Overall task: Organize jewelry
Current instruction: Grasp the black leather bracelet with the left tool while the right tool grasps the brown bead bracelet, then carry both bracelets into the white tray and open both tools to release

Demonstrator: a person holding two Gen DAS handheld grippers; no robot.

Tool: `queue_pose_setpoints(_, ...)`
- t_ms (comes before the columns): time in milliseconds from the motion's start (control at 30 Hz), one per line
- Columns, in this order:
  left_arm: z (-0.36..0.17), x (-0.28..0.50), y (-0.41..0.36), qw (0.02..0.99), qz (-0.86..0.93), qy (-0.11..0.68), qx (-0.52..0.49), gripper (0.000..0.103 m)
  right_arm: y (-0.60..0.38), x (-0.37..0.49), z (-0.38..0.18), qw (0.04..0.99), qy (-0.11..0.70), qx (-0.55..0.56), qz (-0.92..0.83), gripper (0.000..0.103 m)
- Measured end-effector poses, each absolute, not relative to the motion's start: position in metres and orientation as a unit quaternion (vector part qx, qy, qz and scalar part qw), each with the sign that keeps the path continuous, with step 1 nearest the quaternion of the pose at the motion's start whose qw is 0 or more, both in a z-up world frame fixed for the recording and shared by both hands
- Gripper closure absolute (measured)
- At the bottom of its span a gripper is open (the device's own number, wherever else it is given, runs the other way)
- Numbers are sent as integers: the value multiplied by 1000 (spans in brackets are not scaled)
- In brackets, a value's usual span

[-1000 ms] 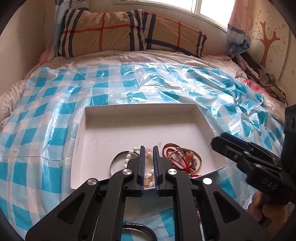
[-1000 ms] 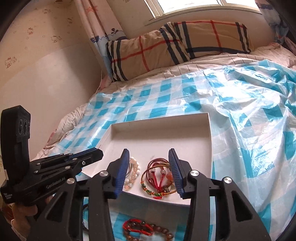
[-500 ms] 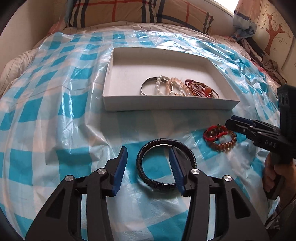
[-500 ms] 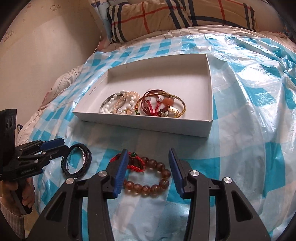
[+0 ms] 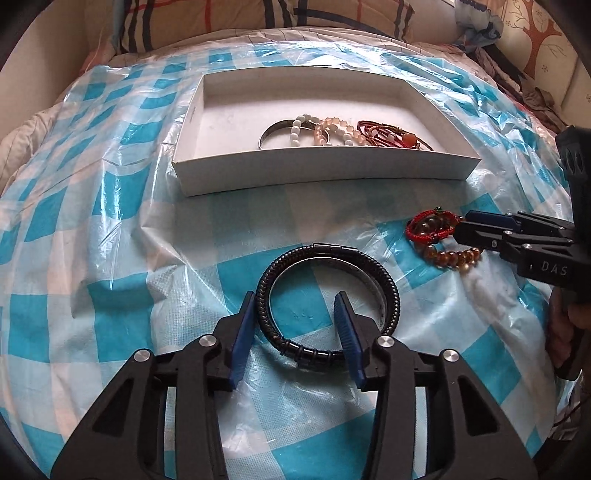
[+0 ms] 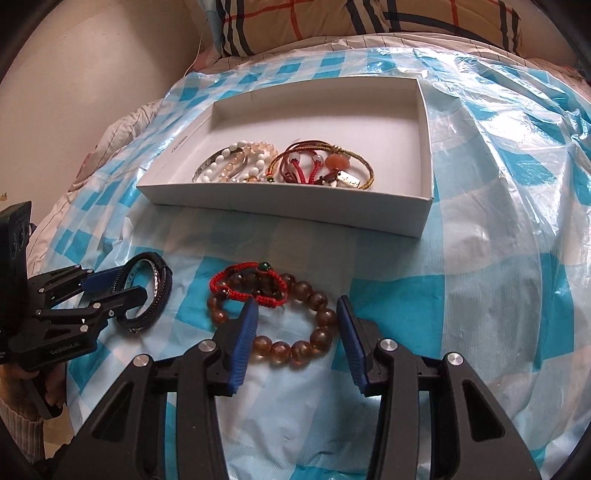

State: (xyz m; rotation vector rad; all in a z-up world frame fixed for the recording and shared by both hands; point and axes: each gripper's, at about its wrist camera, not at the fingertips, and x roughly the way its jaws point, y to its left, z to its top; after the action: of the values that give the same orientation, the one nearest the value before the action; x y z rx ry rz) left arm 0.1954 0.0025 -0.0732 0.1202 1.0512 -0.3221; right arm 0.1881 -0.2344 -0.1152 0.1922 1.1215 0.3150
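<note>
A black braided bracelet (image 5: 325,249) lies on the blue-checked plastic sheet. My left gripper (image 5: 295,325) hangs low over it. Its jaws straddle the bracelet's near-left arc and are closing, but the pads do not press on it. A brown bead bracelet (image 6: 299,349) with a red cord bracelet (image 6: 236,273) on top lies further right. My right gripper (image 6: 295,325) stands open around the near arc of the beads. The white box (image 5: 325,170) behind them holds several bracelets: a silver bangle, white and pink beads, and red cords.
The sheet covers a bed, with plaid pillows (image 6: 369,22) at the head and a wall (image 6: 92,74) on the left. A hand holds each gripper. From each wrist view the other gripper shows at the side: the left gripper (image 6: 110,288) and the right gripper (image 5: 476,229).
Both grippers have drawn back from over the box and sunk towards the sheet. The left jaws, shut before, came open over the black bracelet. The right gripper has settled around the bead bracelet.
</note>
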Motion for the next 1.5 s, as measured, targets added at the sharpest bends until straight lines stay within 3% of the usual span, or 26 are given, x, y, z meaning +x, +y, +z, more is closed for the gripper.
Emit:
queue_pose_setpoints(200, -76, 195, -5, 857, -138, 492, 72, 66, -218, 198, -122, 829, 537, 49, 148, 58)
queue_pose_setpoints(233, -76, 193, -6, 857, -138, 492, 69, 70, -215, 197, -122, 829, 538, 38, 149, 64)
queue_pose_setpoints(300, -76, 189, -10, 853, -147, 496, 70, 90, -210, 191, -123, 825, 545, 15, 150, 86)
queue_pose_setpoints(333, -76, 186, -12, 851, -155, 497, 70, 92, -210, 186, -123, 824, 544, 13, 154, 88)
queue_pose_setpoints(767, -46, 160, -7, 850, -198, 488, 3, 95, -247, 126, -82, 821, 493, 199, 209, 90)
queue_pose_setpoints(1500, 10, 139, -5, 877, -190, 441, -13, 95, -251, 106, -16, 837, 431, 242, 236, 90)
